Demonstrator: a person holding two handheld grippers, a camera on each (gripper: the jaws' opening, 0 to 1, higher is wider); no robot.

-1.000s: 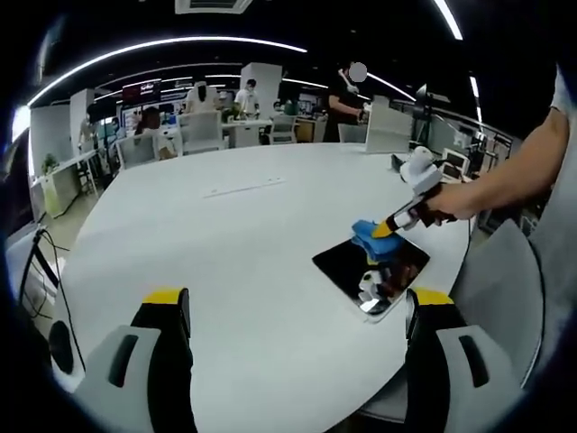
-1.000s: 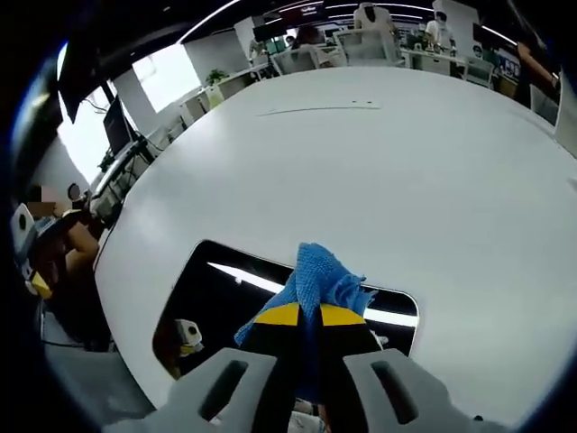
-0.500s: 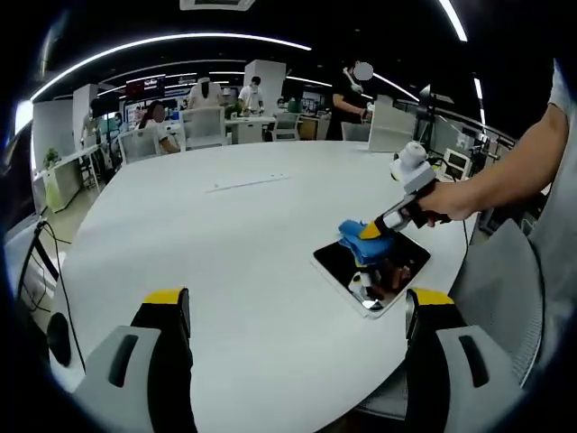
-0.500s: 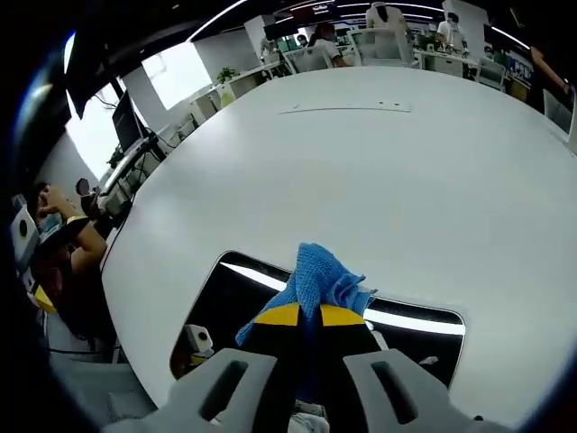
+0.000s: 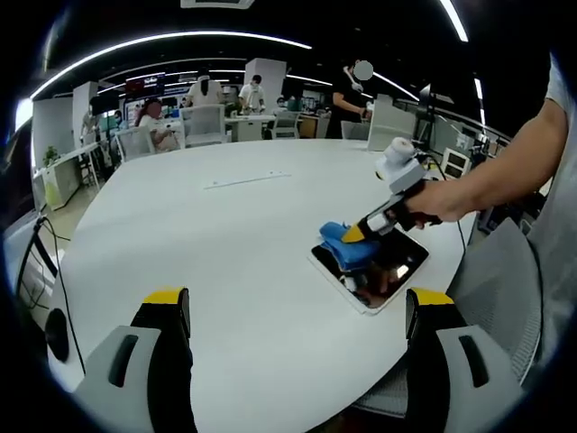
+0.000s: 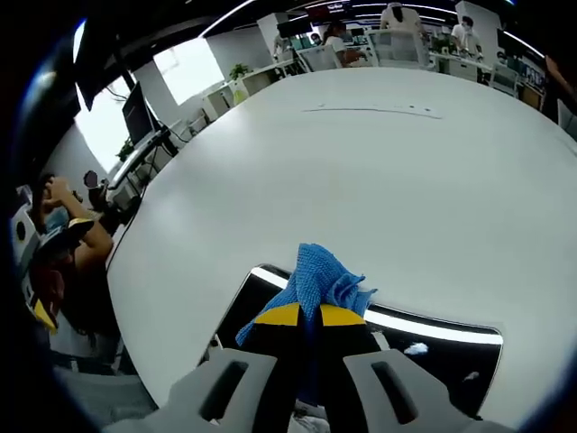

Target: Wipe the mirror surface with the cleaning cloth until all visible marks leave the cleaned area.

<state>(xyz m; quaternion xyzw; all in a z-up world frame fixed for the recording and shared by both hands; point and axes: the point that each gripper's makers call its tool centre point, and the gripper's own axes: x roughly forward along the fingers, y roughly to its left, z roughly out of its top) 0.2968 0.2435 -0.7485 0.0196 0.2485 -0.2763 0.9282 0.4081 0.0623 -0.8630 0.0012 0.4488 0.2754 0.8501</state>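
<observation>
A dark rectangular mirror (image 5: 383, 268) with a pale rim lies flat near the right edge of the round white table (image 5: 225, 244). My right gripper (image 5: 353, 234) is shut on a blue cleaning cloth (image 5: 335, 244) and presses it on the mirror's left end. In the right gripper view the cloth (image 6: 317, 278) bunches above the yellow-tipped jaws of my right gripper (image 6: 304, 315), over the mirror (image 6: 433, 347), where small white marks show at the right. My left gripper (image 5: 293, 311) hovers open over the table's near side, well apart from the mirror.
A person's arm (image 5: 505, 171) reaches in from the right holding the right gripper. A thin strip (image 5: 245, 179) lies at the table's far middle. A grey chair (image 5: 491, 298) stands beside the table at the right. Desks, chairs and people fill the background.
The right gripper has dragged the cloth leftward along the mirror, from its far corner to its left end. The left gripper has stayed open and still.
</observation>
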